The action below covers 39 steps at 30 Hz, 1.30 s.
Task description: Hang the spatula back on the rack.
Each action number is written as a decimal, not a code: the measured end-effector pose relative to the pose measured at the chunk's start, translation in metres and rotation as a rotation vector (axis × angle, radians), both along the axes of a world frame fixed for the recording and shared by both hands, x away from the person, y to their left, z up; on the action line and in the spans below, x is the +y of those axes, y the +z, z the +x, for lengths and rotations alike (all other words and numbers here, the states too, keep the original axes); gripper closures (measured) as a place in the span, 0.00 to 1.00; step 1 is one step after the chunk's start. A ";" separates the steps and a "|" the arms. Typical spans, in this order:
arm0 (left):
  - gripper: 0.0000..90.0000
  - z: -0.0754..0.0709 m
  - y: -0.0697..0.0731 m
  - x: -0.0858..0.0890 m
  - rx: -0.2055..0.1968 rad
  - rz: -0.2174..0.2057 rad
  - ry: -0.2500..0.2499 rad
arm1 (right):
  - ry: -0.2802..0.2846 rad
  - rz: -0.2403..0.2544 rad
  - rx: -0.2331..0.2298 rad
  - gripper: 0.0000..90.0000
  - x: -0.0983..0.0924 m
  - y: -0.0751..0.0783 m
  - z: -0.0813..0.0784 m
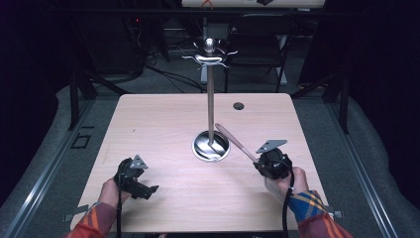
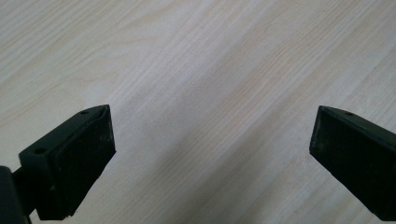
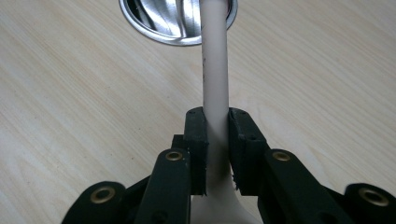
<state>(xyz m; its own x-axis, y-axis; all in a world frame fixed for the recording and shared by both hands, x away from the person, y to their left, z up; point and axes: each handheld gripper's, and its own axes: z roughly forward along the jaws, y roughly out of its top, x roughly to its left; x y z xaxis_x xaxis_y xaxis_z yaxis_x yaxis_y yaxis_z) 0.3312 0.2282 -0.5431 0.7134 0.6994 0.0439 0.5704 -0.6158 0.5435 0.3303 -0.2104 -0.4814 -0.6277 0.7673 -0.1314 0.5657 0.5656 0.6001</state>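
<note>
A tall metal stand [image 1: 210,99] with hooks [image 1: 210,58] at its top rises from a shiny round base [image 1: 211,145] at the middle of the wooden table [image 1: 158,124]. My right gripper [image 1: 257,161] is shut on a pale wooden utensil [image 1: 236,143]. The utensil's handle slants up and to the left, and its far end reaches over the base. In the right gripper view both pads [image 3: 196,140] press the utensil's handle [image 3: 215,70], which widens behind the jaws. My left gripper [image 1: 152,189] rests at the front left, open, with bare tabletop [image 2: 210,70] between its jaws.
A small round cable hole [image 1: 238,105] sits near the table's far edge, right of the stand. A dark chair [image 1: 257,44] stands beyond the table. Grey floor and black frame legs surround the table on both sides.
</note>
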 end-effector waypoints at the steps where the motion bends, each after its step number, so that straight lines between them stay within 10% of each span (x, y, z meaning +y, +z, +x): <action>1: 0.00 0.000 0.000 0.000 0.001 0.002 -0.002 | -0.005 0.000 -0.009 0.87 -0.001 0.001 -0.001; 39: 0.00 0.001 -0.001 -0.003 0.006 0.009 -0.010 | -0.056 0.108 -0.151 0.87 -0.010 0.035 -0.010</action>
